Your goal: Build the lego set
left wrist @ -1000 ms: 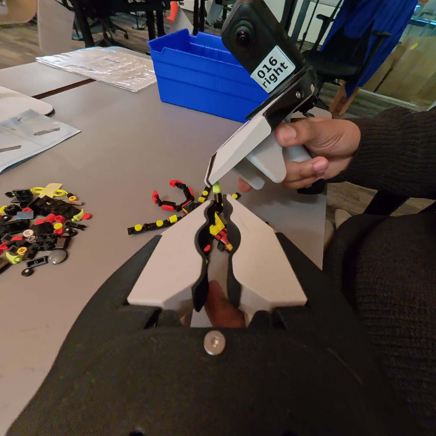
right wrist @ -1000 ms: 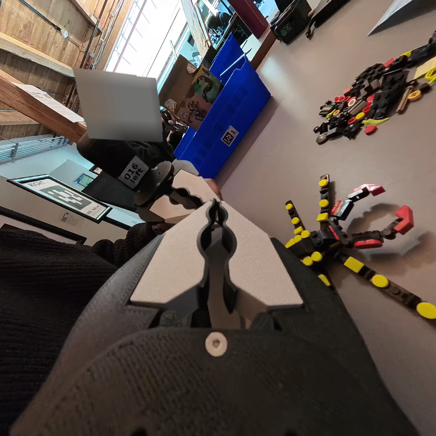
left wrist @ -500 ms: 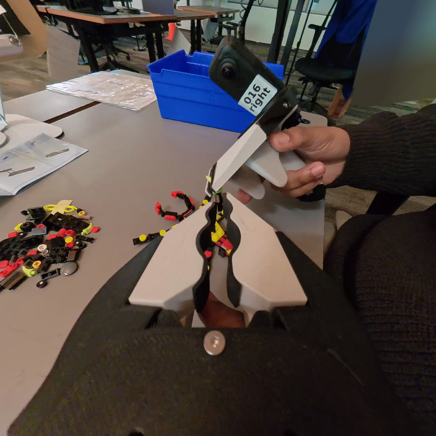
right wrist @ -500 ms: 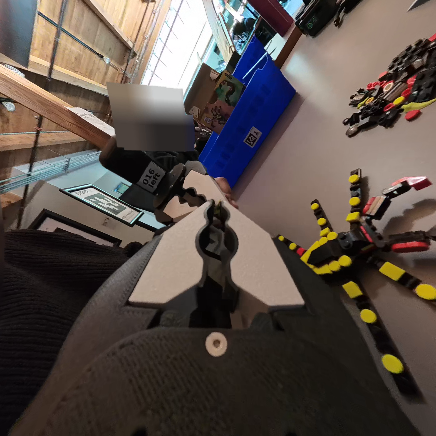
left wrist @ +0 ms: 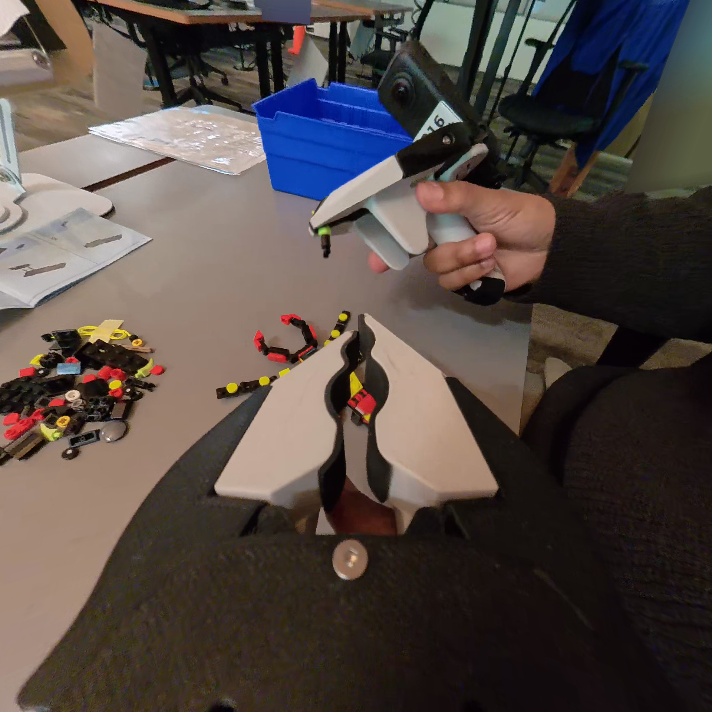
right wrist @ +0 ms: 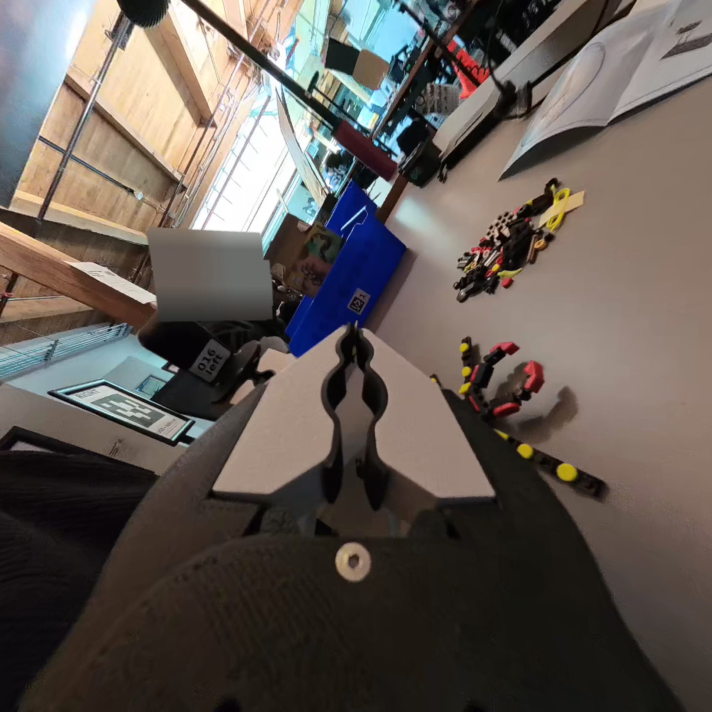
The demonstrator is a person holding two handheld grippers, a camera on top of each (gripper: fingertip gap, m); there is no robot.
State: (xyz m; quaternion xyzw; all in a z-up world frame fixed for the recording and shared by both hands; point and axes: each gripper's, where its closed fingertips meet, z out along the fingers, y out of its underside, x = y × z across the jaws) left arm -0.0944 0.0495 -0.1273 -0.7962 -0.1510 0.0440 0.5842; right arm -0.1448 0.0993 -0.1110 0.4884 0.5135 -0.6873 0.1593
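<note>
Left gripper (left wrist: pixel 360 339): jaws nearly closed, gripping the model (left wrist: pixel 285 352) low on the table (left wrist: pixel 239 262). Right gripper (left wrist: pixel 321 231), raised beyond: closed on a small peg (left wrist: pixel 325 240). Recommended: keep the model steady and align the peg squarely before pressing. Bin (left wrist: pixel 327 138) stands farthest.

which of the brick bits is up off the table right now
The small black and lime-green piece pinched at the tip of the right gripper, held in the air. The spider-like model and the loose pile lie on the table.
</note>
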